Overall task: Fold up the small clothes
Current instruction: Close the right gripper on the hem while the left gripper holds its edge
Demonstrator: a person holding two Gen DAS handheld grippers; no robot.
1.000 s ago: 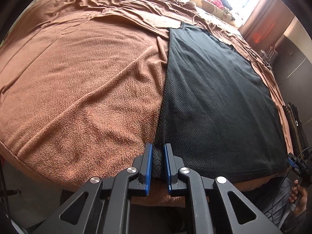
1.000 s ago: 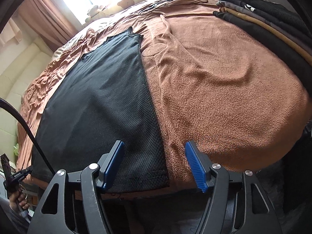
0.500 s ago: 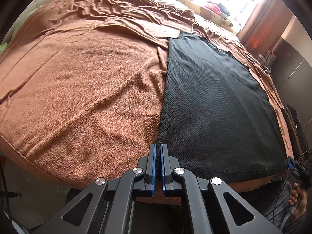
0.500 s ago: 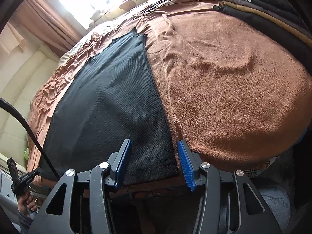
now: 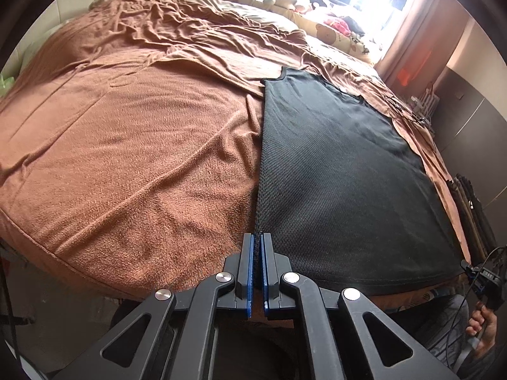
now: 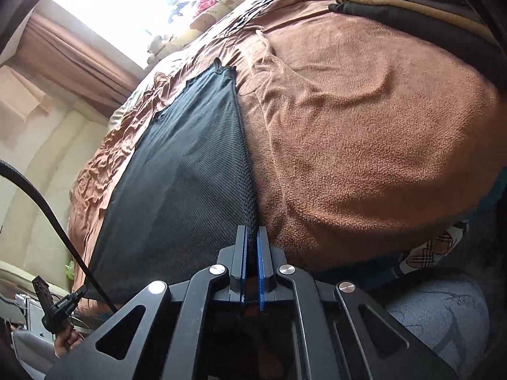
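Both claws now clenched on the black mesh shirt (image 5: 332,171), left gripper (image 5: 257,237) at its lower-left corner as before, right gripper (image 6: 252,231), earlier gaping, pinching the lower-right corner, brown blanket (image 5: 126,158) beneath.

— Which parts of the black mesh sleeveless top (image 5: 342,183) couldn't you see?

— My closed left gripper (image 5: 257,237) hid its near corner. My right gripper (image 6: 252,231) covered the other.

— And the dark folded clothes stack (image 6: 412,3)?

— The frame's edge cut it off.

no legible text anywhere
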